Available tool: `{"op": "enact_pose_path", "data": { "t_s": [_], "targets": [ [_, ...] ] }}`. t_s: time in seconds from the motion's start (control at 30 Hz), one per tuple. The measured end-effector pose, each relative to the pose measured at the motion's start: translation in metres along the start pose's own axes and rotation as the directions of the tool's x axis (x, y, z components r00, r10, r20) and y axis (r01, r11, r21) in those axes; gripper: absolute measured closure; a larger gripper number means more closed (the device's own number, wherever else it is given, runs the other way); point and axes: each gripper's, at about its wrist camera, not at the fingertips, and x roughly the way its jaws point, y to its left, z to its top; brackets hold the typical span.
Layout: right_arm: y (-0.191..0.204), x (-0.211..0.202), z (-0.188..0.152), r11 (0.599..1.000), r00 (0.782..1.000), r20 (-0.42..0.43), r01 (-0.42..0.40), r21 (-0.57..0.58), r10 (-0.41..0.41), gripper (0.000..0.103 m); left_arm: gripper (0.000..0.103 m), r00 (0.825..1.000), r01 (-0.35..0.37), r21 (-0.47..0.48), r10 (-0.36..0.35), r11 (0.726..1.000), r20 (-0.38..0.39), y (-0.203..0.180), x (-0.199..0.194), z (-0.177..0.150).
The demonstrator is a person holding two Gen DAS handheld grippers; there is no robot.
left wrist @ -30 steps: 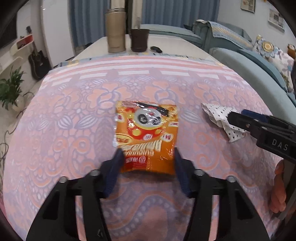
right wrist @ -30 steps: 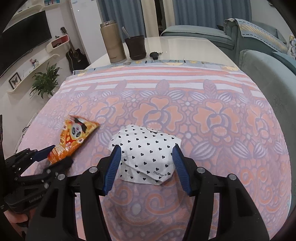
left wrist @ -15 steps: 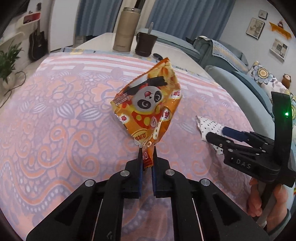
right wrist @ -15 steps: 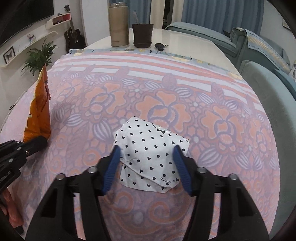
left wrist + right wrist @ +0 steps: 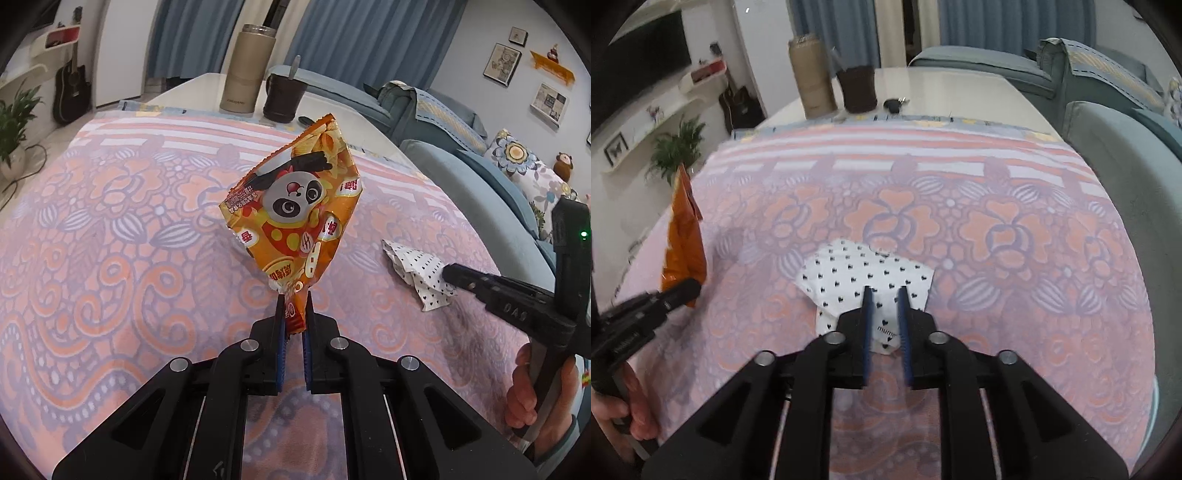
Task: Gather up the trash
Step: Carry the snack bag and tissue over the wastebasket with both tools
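Note:
My left gripper is shut on the bottom edge of an orange panda snack bag and holds it upright above the patterned tablecloth; the bag also shows at the left of the right wrist view. My right gripper has closed down on a white wrapper with black hearts that lies on the cloth; its jaws stand close together with the wrapper between them. In the left wrist view the wrapper sits at the right gripper's tip.
A pink and purple floral cloth covers the table. At the far end stand a tan thermos, a dark cup and keys. A blue-grey sofa runs along the right side.
The left gripper closed on the snack bag and lifted it off the cloth. The right gripper's jaws went from wide open around the heart wrapper to nearly shut on it.

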Motion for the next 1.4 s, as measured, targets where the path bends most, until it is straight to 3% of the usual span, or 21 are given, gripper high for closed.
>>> {"op": "enact_pose_path", "data": {
  "t_s": [0.07,0.13,0.23,0.33,0.37,0.4,0.43,0.5,0.53,0.6,0.63,0.7,0.83,1.0,1.13,1.27,1.4],
  "targets": [
    [0.009,0.001,-0.001,1.000,1.000,0.006,-0.012,-0.020,0.012,0.064,0.098,1.000,0.003,-0.001,-0.003,1.000,-0.002,0.001,0.000,0.000],
    [0.020,0.000,-0.002,0.999,0.999,0.031,-0.018,-0.050,0.020,0.038,0.098,1.000,0.008,-0.003,-0.008,1.000,-0.003,0.002,0.001,0.001],
    [0.036,0.003,0.002,0.993,0.999,0.046,0.028,-0.112,-0.023,0.025,0.098,1.000,0.013,0.002,-0.013,1.000,-0.003,0.002,0.001,0.002],
    [0.043,0.024,0.006,0.981,0.993,-0.009,0.115,-0.157,-0.118,0.023,0.098,1.000,0.018,0.005,-0.018,1.000,-0.006,0.003,0.003,0.004],
    [0.041,0.035,0.006,0.976,0.987,-0.039,0.146,-0.162,-0.154,0.024,0.098,1.000,0.019,0.004,-0.019,1.000,-0.006,0.003,0.003,0.003],
    [0.037,0.036,0.008,0.983,0.990,-0.041,0.125,-0.136,-0.131,0.025,0.098,1.000,0.020,0.004,-0.020,1.000,-0.007,0.003,0.004,0.004],
    [0.030,0.038,0.012,0.988,0.991,-0.049,0.118,-0.103,-0.123,0.036,0.098,1.000,0.021,0.005,-0.021,1.000,-0.006,0.003,0.004,0.004],
    [0.020,0.041,0.015,0.993,0.994,-0.053,0.096,-0.064,-0.099,0.045,0.098,1.000,0.023,0.009,-0.023,1.000,-0.007,0.002,0.005,0.005],
    [0.015,0.040,0.016,0.994,0.994,-0.043,0.098,-0.048,-0.100,0.058,0.098,1.000,0.024,0.012,-0.024,1.000,-0.008,0.002,0.006,0.005],
    [0.009,0.037,0.017,0.994,0.994,-0.026,0.104,-0.039,-0.105,0.073,0.098,1.000,0.026,0.016,-0.026,1.000,-0.006,0.002,0.006,0.006],
    [0.004,0.032,0.016,0.998,0.998,-0.009,0.064,-0.013,-0.065,0.080,0.098,1.000,0.026,0.016,-0.026,1.000,-0.004,0.002,0.005,0.006],
    [-0.003,0.025,0.015,0.999,0.999,0.013,0.046,0.014,-0.046,0.087,0.098,1.000,0.028,0.021,-0.028,0.999,0.006,0.002,0.004,0.007],
    [-0.012,0.000,0.013,0.998,0.997,0.064,0.042,0.039,-0.045,0.089,0.098,0.998,0.059,0.050,-0.061,0.997,0.025,-0.012,-0.003,0.006],
    [-0.027,-0.047,0.004,0.994,0.990,0.112,0.073,0.076,-0.081,0.089,0.098,0.990,0.129,0.118,-0.134,0.985,0.039,-0.055,-0.013,0.012],
    [-0.051,-0.088,-0.006,0.977,0.975,0.106,0.187,0.105,-0.198,0.089,0.098,0.979,0.186,0.184,-0.198,0.965,0.047,-0.102,-0.020,0.014],
    [-0.096,-0.127,-0.024,0.946,0.955,0.092,0.259,0.197,-0.281,0.089,0.098,0.959,0.265,0.237,-0.280,0.935,0.033,-0.155,-0.021,0.016],
    [-0.142,-0.156,-0.050,0.898,0.930,0.065,0.330,0.290,-0.363,0.089,0.098,0.931,0.352,0.318,-0.363,0.880,-0.025,-0.217,-0.016,0.015]
  ]
}}
